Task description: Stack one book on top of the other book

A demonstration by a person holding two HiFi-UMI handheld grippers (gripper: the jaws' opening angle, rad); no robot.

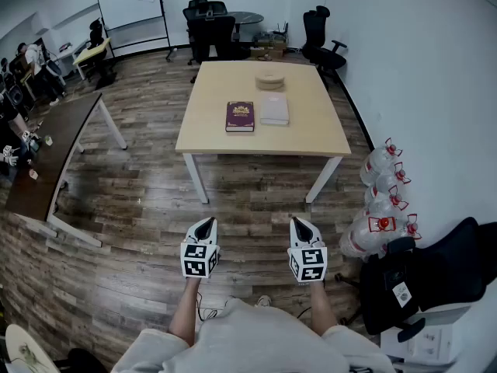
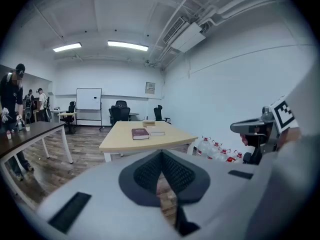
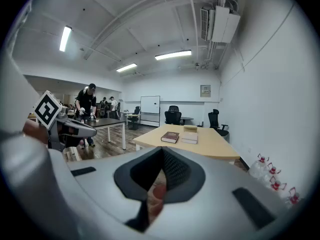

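A dark red book (image 1: pixel 240 116) lies flat on the light wooden table (image 1: pixel 210 130), and a white book (image 1: pixel 274 110) lies just to its right, side by side. Both show small in the left gripper view, red book (image 2: pixel 140 133) and white book (image 2: pixel 157 133), and in the right gripper view, red book (image 3: pixel 170 137) and white book (image 3: pixel 190 137). My left gripper (image 1: pixel 204 225) and right gripper (image 1: pixel 301 225) hang over the floor well short of the table, both shut and holding nothing.
A round wooden piece (image 1: pixel 269 81) sits at the table's far end. Water bottles (image 1: pixel 382 200) stand along the right wall beside a black chair (image 1: pixel 435 278). A dark desk (image 1: pixel 54 158) stands left, office chairs (image 1: pixel 210 29) behind the table. People stand at the far left.
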